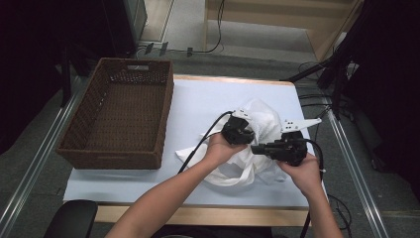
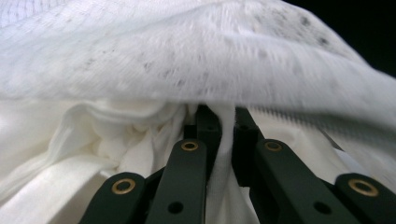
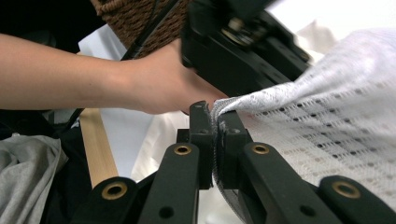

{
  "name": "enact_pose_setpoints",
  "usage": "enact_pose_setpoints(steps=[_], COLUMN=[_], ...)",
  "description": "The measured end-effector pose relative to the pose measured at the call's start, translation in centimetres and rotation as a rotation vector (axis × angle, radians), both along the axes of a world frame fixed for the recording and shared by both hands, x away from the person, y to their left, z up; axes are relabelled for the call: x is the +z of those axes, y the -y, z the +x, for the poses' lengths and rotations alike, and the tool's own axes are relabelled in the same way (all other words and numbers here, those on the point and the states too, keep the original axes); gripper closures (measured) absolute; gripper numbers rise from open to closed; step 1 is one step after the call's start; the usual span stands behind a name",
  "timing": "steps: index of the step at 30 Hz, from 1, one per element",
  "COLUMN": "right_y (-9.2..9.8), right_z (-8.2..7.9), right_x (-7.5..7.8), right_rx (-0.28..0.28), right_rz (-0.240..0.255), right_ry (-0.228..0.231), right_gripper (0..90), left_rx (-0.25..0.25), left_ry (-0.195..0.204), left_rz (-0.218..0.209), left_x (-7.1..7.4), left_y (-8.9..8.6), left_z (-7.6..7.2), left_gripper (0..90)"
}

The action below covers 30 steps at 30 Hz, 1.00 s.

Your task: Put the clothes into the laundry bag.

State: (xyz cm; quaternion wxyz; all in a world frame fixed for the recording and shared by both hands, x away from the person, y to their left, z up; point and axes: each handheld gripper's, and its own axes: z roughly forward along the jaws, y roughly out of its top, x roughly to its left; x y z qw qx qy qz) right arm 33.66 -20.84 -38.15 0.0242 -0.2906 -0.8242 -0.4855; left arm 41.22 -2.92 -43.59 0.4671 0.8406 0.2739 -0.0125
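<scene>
Both tools pinch the crumpled white cloth [image 1: 247,148]: left tool [image 1: 243,130], right tool [image 1: 257,148]. The brown woven basket [image 1: 79,144] on the left sits unfilled; putting away looks undone.

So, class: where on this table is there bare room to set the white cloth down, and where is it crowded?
Bare: the table strip between basket and cloth, and the near edge below the basket. The basket's inside is bare too. Crowded: the right side, where both grippers, left and right, pinch the cloth.

White mesh cloth [image 3: 336,121] between closed jaws
</scene>
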Motion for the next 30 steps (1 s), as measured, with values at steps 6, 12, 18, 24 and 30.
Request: enact_pose_setpoints(steps=[6,12,18,24,30], right_y=[-0.3,0.7,0.6,0.2,-0.1], right_z=[0.3,0.4,0.3,0.4,0.5], right_x=[-0.4,-0.3,0.0,0.0,-0.1], right_rx=[0.005,-0.024,-0.043,-0.072,-0.082], right_rz=[0.006,0.036,0.029,0.007,-0.007], right_ry=[-0.005,0.012,0.023,0.019,0.017], right_gripper=[89.4,89.0,88.8,88.7,88.6], left_rx=[0.04,-0.08,-0.087,-0.094,-0.107], left_ry=[-0.084,-0.062,-0.055,-0.046,-0.047], left_rz=[-0.052,-0.019,0.047,0.072,0.184], left_x=[-0.9,1.7,3.6,4.5,3.2], left_y=[-0.3,-3.2,-6.5,-9.5,-11.6], left_z=[1.4,0.2,-1.4,-4.5,-7.5], left_gripper=[85.5,62.1,42.0,30.7,27.0])
